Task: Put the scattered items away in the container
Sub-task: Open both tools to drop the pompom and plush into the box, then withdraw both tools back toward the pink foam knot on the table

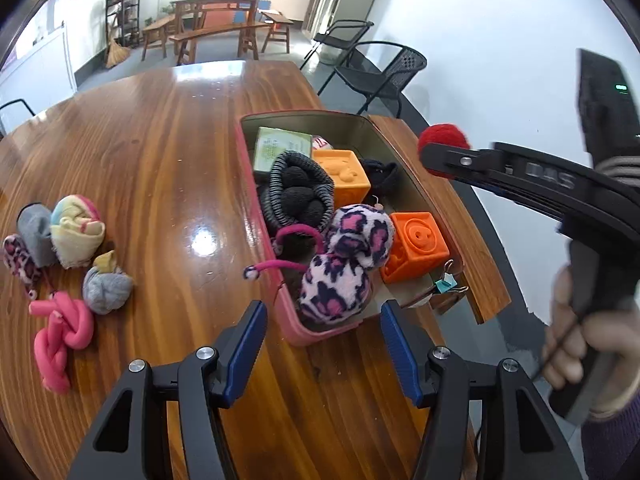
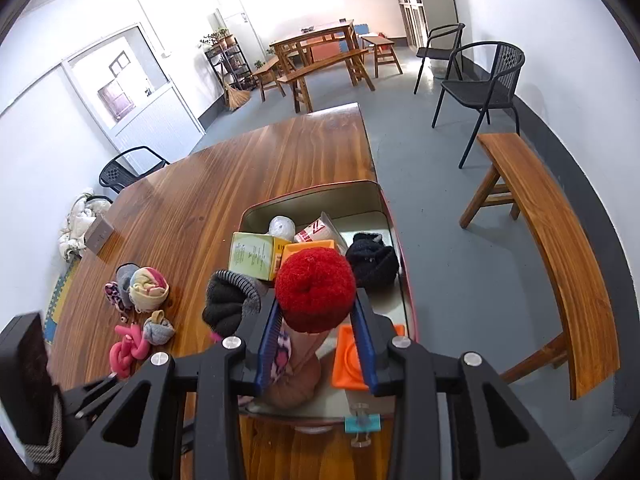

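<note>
A pink tin container [image 1: 320, 336] stands on the wooden table [image 1: 160, 160], full of soft toys, two orange cubes [image 1: 344, 176] and a green box [image 1: 280, 148]. My left gripper [image 1: 323, 308] is open just in front of its near end, with nothing between the pads; a pink leopard plush [image 1: 344, 264] lies inside beyond them. My right gripper [image 2: 316, 300] is shut on a red fuzzy ball [image 2: 316, 288], held above the container [image 2: 312, 190]. In the left wrist view that ball [image 1: 442, 136] hovers by the tin's right rim.
Left of the tin lie a pink knotted rope [image 1: 60, 332], a grey sock ball [image 1: 106, 288], a pastel sock roll [image 1: 78, 232] and a leopard piece [image 1: 18, 260]. A teal binder clip [image 1: 446, 284] sits at the tin's near corner. A bench [image 2: 560, 248] and chairs [image 2: 484, 92] stand right.
</note>
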Available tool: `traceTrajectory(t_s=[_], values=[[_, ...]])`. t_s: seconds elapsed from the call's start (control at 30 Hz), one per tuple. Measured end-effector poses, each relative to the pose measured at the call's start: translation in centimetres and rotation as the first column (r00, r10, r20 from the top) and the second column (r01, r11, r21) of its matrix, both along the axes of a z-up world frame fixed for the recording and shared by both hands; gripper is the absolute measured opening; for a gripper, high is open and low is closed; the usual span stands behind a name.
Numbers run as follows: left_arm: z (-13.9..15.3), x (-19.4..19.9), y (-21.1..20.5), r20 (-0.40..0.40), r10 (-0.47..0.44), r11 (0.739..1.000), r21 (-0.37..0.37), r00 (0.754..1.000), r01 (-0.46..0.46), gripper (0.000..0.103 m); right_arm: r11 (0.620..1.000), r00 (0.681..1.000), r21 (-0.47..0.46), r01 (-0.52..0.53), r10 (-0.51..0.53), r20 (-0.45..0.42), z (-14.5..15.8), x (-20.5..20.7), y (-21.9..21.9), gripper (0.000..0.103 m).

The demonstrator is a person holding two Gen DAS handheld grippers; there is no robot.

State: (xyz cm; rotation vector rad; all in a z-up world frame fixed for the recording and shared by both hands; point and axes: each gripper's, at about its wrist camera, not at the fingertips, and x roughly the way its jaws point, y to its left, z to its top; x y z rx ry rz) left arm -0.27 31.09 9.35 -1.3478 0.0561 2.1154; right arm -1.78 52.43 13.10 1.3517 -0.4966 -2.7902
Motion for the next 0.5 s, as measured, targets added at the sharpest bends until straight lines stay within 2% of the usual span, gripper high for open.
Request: traceTrajectory(t_s=[0.1, 0.2, 0.23, 0.27, 0.3, 0.33, 0.5], values=[[0.6, 0.4, -1.6, -0.005, 0.036, 0.999, 0.021, 0.999, -0.036, 0.061, 1.000, 1.000, 0.023, 0.003, -0.003, 0.016, -0.7, -1.4, 0.2, 0.042], [1.0, 0.6, -2.8, -0.015, 0.065, 0.997, 0.030, 0.998, -0.065, 0.061, 1.000, 0.999, 0.018, 0.008, -0.009, 0.044, -1.4, -2.4, 0.5, 0.056], [1.1, 0.7, -3.4, -0.018, 0.077, 0.997, 0.030, 0.997, -0.077, 0.062, 1.000, 0.999, 0.018, 0.015, -0.015, 0.049, -1.6, -2.5, 0.6, 0.057], [1.3, 0.8, -3.8, -0.018, 0.086, 0.996, 0.030, 0.996, -0.085, 0.066, 1.000, 0.999, 0.016, 0.017, -0.018, 0.049, -1.6, -2.5, 0.6, 0.057], [1.2, 0.9, -4.4, -0.021, 0.101, 0.994, 0.032, 0.995, -0.101, 0.085, 1.000, 0.999, 0.014, 0.018, -0.019, 0.047, -1.5, -2.3, 0.6, 0.058], [1.2, 1.0, -5.1, -0.026, 0.114, 0.993, 0.040, 0.993, -0.113, 0.098, 1.000, 0.999, 0.015, 0.019, -0.020, 0.044, -1.4, -2.1, 0.5, 0.059], [0.7, 1.1, -8.5, -0.015, 0.168, 0.985, 0.040, 0.986, -0.168, 0.101, 1.000, 1.000, 0.010, 0.012, -0.012, 0.021, -0.4, -0.4, -0.5, 0.062]])
